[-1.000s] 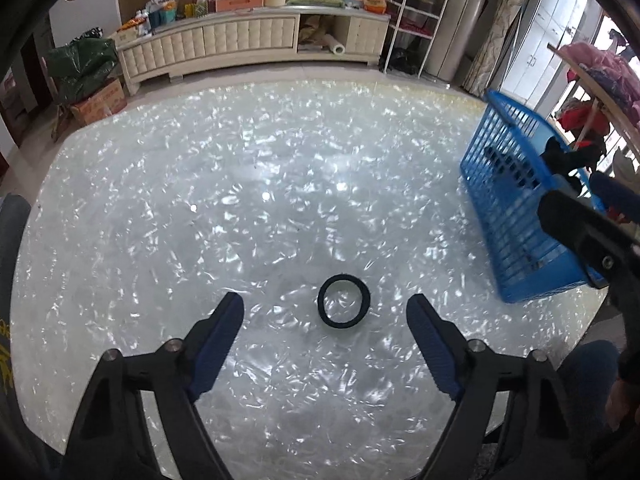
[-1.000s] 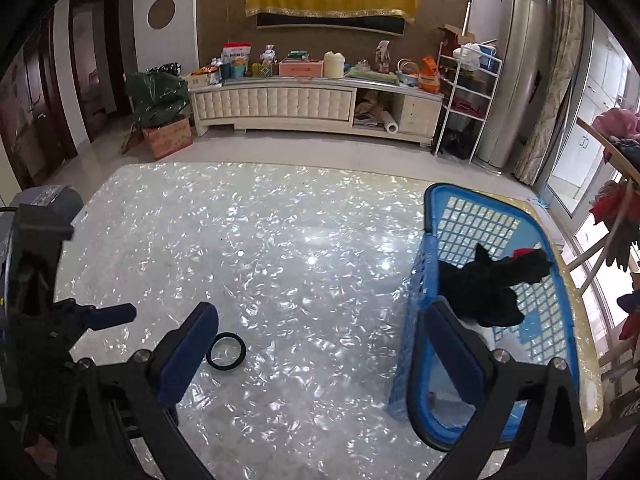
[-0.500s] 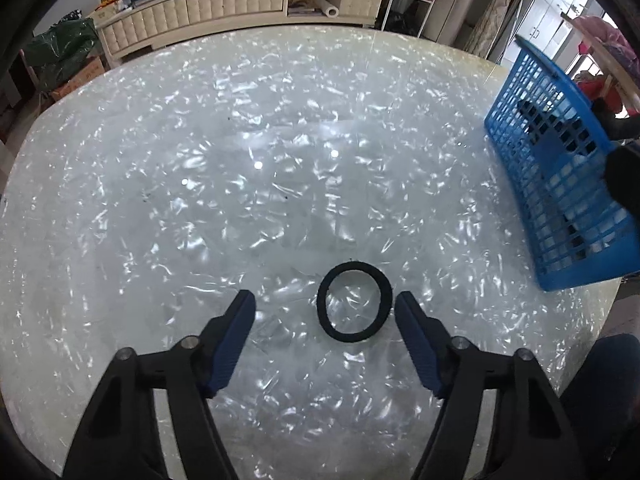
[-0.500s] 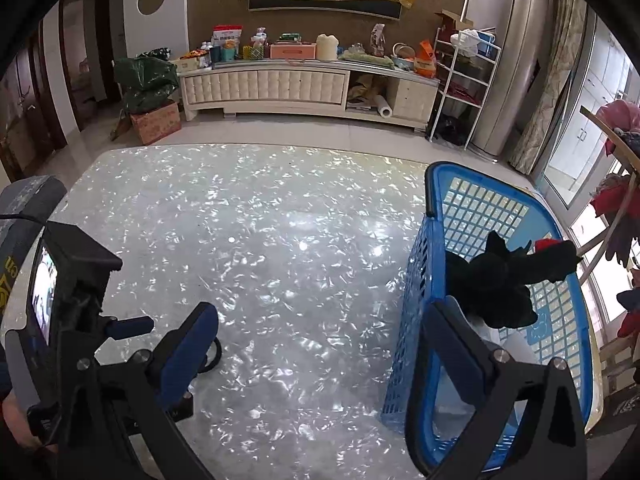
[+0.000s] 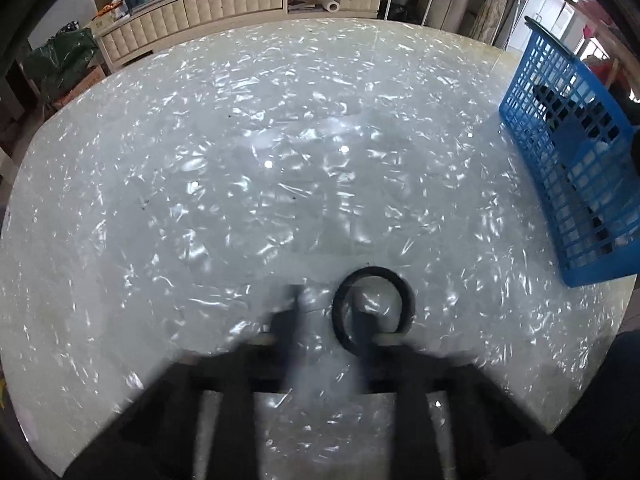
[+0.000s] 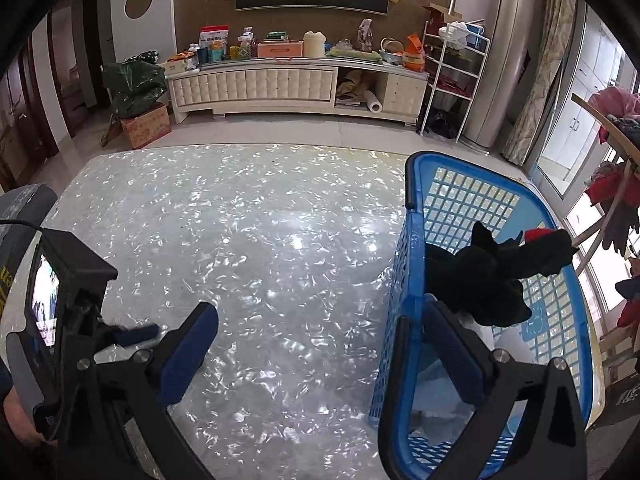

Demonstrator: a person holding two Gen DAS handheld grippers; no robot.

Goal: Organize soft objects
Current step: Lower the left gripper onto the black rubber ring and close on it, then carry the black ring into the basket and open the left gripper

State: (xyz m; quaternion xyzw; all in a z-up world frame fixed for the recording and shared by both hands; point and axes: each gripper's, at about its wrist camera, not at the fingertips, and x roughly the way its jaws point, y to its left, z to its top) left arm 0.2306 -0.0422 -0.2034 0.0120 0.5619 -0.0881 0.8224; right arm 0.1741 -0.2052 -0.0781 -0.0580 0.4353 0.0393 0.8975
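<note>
One black hair tie (image 5: 374, 312) is lying flat on the pearly tabletop (image 5: 280, 184), its near-left rim seemingly pinched by the blurred left tongs (image 5: 326, 320), which are clenching shut. Rightward, the blue basket (image 6: 412, 216) is waiting beneath the right tongs (image 6: 320, 344), which are gaping empty.

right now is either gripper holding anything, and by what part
The left gripper, blurred mid-close, has one finger inside the black hair tie, pinching its near-left band. The right gripper is open and holds nothing.
</note>
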